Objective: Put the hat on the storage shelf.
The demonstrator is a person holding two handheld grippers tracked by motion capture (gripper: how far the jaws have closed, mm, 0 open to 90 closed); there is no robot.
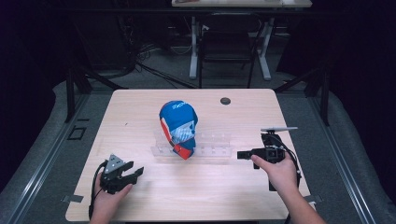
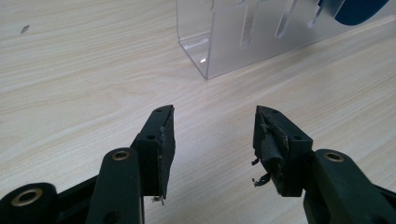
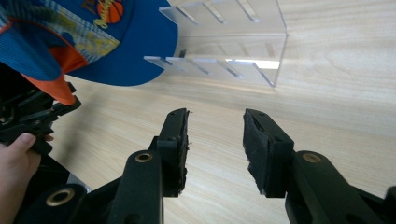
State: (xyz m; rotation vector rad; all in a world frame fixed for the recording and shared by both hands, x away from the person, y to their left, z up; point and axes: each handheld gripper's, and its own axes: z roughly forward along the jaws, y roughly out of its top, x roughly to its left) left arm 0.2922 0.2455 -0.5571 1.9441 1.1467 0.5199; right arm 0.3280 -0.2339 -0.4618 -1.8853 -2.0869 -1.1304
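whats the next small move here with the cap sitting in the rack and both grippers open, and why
Probably ease the right gripper leftward toward the cap. Its jaws stand open and empty, level with the clear rack, pointing at the cap, which leans in a slot. The left gripper rests open on the table.

cap [image 1: 178, 127]: blue baseball cap with orange-red brim edge and a printed front panel
pose: perched upright on the rack, brim pointing down
rack [image 1: 212, 144]: clear acrylic, slotted, lying lengthwise between left gripper [image 1: 133, 176] and right gripper [image 1: 242, 154], ahead of both
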